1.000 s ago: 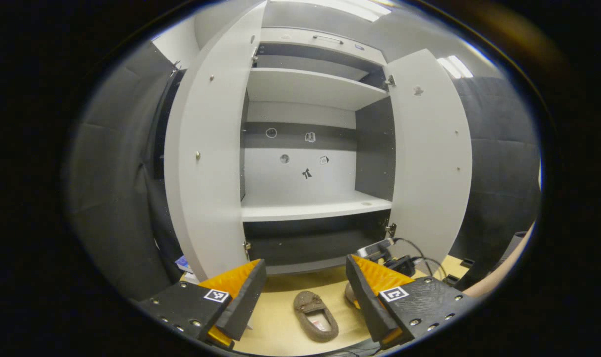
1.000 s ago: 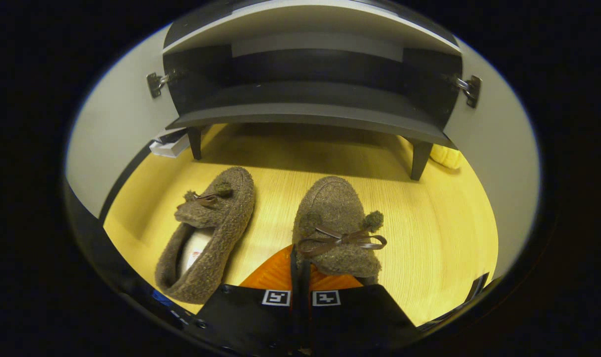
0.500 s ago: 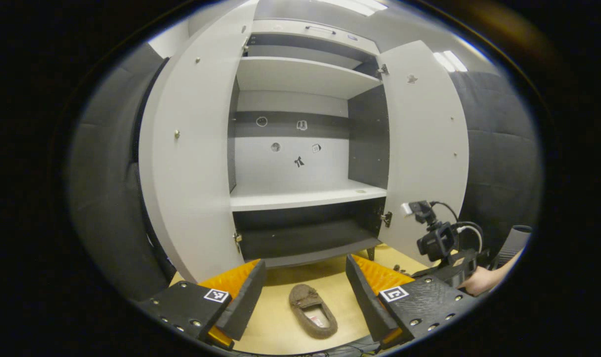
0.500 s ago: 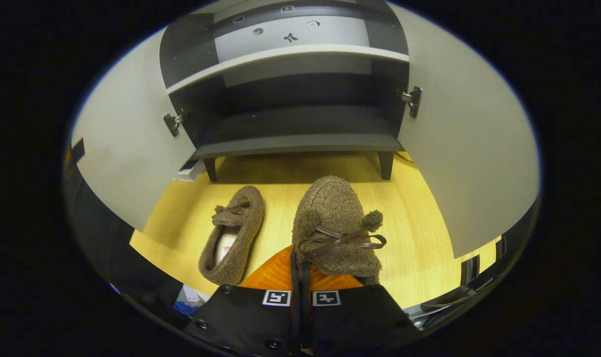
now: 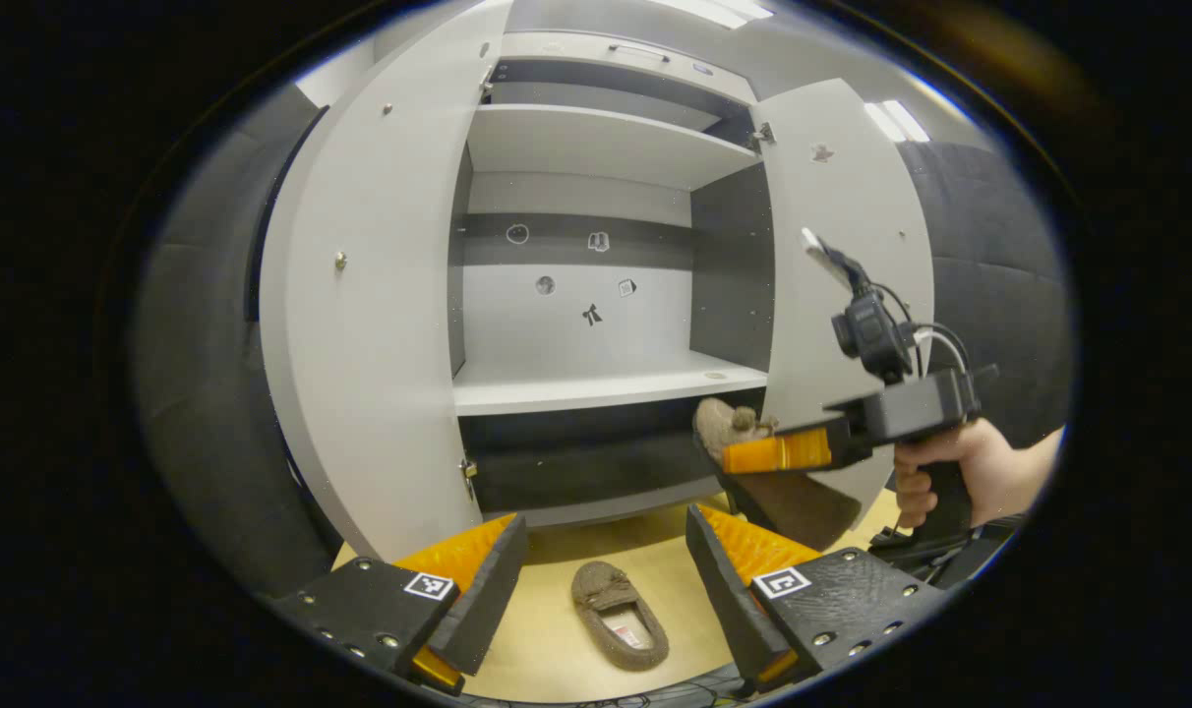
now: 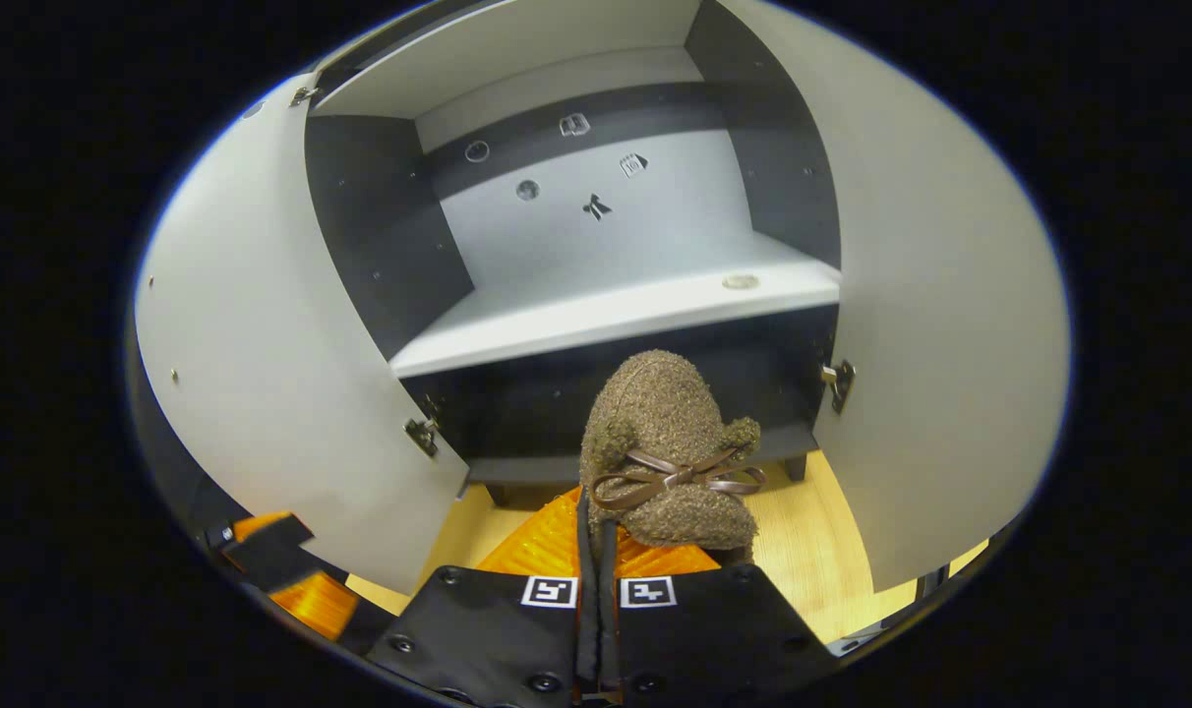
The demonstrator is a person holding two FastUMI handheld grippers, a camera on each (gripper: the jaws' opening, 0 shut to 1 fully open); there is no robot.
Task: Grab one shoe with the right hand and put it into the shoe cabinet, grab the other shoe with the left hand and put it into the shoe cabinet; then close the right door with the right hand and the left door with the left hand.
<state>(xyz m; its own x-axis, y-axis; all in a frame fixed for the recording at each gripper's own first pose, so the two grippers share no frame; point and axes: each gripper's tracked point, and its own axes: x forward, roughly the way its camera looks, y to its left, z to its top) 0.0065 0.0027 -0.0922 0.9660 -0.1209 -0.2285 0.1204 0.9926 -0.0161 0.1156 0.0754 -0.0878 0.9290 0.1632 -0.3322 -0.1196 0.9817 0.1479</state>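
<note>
My right gripper (image 6: 596,551) is shut on the heel rim of a fuzzy brown shoe with a bow (image 6: 670,442). It holds the shoe in the air, toe towards the cabinet's dark bottom compartment (image 6: 557,413). In the left gripper view, that same shoe (image 5: 803,506) hangs from the right gripper (image 5: 744,454) just before the right door (image 5: 842,226). The other shoe (image 5: 619,624) lies on the floor, between and beyond the fingers of my open left gripper (image 5: 606,526). Both cabinet doors stand wide open, with the left door (image 5: 360,324) swung outward.
A white middle shelf (image 6: 606,305) sits above the bottom compartment, and another shelf (image 5: 596,147) is higher up. A hand (image 5: 960,467) holds the right gripper's handle. The cabinet stands on short legs (image 6: 798,467) over a yellow wooden floor (image 5: 547,629). The left gripper (image 6: 281,570) shows low beside the left door.
My right gripper has lifted the shoe off the floor and carried it up towards the cabinet front. The left gripper has stayed open over the other shoe.
</note>
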